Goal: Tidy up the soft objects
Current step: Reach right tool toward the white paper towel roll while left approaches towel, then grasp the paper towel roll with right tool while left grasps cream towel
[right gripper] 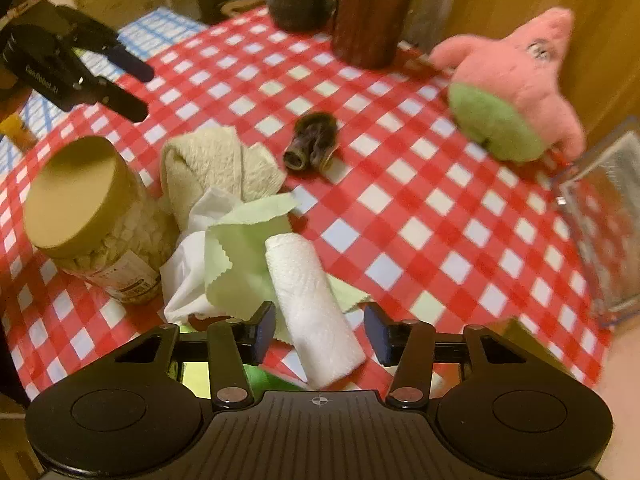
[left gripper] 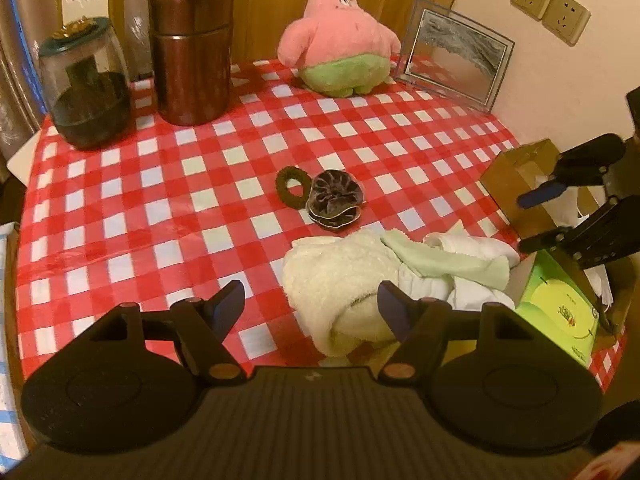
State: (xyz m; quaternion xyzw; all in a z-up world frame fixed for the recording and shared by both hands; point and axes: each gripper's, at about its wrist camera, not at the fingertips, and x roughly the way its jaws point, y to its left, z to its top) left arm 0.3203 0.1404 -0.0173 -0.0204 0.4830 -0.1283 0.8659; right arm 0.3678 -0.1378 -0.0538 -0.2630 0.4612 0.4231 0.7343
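Soft objects are heaped at the table's near edge, and both grippers are held over them with fingers spread and nothing gripped. Between the parted fingers of the right gripper a rolled white paper towel is seen lying on a pale green cloth; whether the fingers touch it cannot be told. Beyond the cloth a crumpled white cloth and a cream towel are piled together. Only the right wrist view shows a plastic jar with a tan lid beside the pile.

Between the open fingers of the left gripper the cream towel is framed. Only this view separates the dark pair further in: a brown hair tie touching a dark scrunchie. A green tissue box and a brown cardboard box are also shown here alone. A pink plush starfish is seated at the far side of the red checked tablecloth.
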